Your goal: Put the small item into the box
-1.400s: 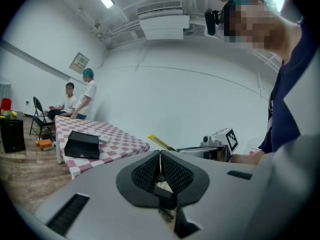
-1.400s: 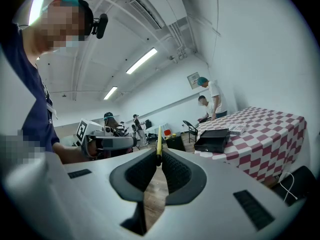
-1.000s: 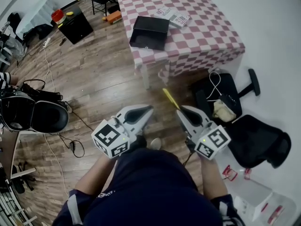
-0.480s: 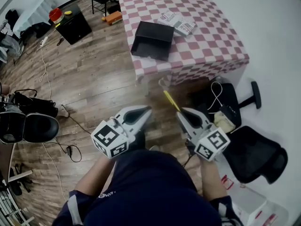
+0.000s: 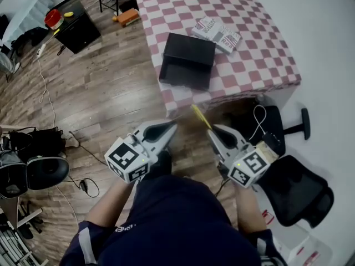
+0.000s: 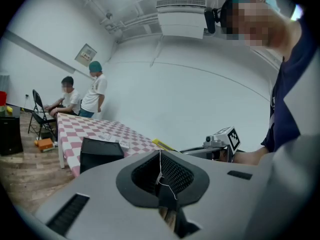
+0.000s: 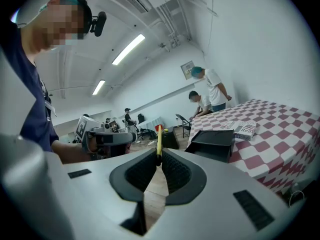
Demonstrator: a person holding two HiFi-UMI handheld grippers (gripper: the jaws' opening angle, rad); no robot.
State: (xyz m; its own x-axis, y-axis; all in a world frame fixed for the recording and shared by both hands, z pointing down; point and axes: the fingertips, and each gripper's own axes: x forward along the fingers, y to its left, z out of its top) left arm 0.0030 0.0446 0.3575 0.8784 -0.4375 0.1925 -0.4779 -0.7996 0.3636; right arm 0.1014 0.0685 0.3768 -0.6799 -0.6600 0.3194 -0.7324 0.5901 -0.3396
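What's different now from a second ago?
The person has stepped closer to the table; the black box now sits nearer. Nothing grabbed or dropped: the right claw still pinches the yellow stick, and the left claw stays closed and empty.

Bare wooden floor (image 5: 111, 93) is lying open up to the checkered table (image 5: 249, 54). The black box (image 5: 188, 60) is sitting at its near edge, seemingly clear above, with packets (image 5: 216, 32) just behind. A black chair (image 5: 299, 187) is crowding the right.
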